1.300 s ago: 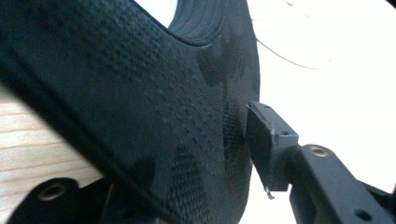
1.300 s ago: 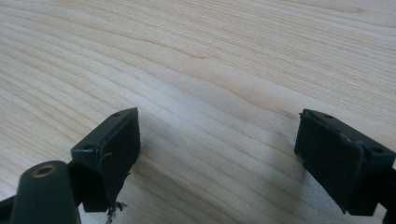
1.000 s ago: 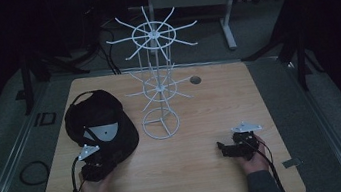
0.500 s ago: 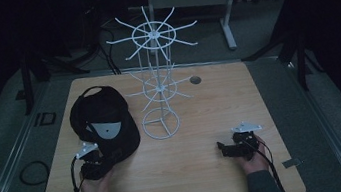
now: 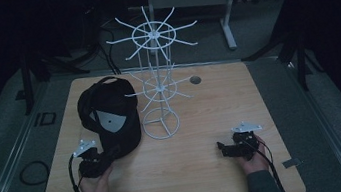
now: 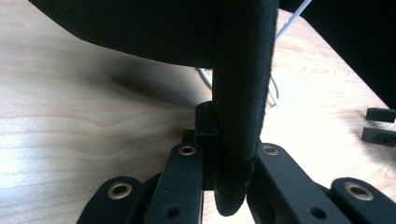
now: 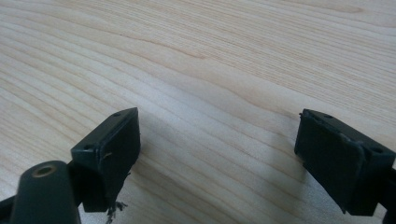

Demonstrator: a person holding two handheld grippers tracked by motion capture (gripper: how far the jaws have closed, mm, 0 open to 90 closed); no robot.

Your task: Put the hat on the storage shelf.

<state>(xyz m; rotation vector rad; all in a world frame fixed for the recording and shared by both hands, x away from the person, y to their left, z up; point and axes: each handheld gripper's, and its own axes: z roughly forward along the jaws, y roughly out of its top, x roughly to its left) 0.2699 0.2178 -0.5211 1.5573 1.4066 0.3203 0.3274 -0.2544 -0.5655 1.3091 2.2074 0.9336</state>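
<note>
Cap (image 5: 111, 117) on table (image 5: 211, 181) left of rack (image 5: 157, 87) — brim clamped in left gripper (image 5: 109, 156), jaws just closed on it; right gripper (image 5: 222, 148) spread wide, holding nothing.

Black cap (image 5: 110, 115) (pale grey patch), white wire rack (image 5: 159, 85), light wood-grain table (image 5: 259, 93).

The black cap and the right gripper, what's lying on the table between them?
In the high view, only bare light wooden table lies between the black fabric cap and the right gripper; the white wire rack's ring base sits just behind that stretch.
</note>
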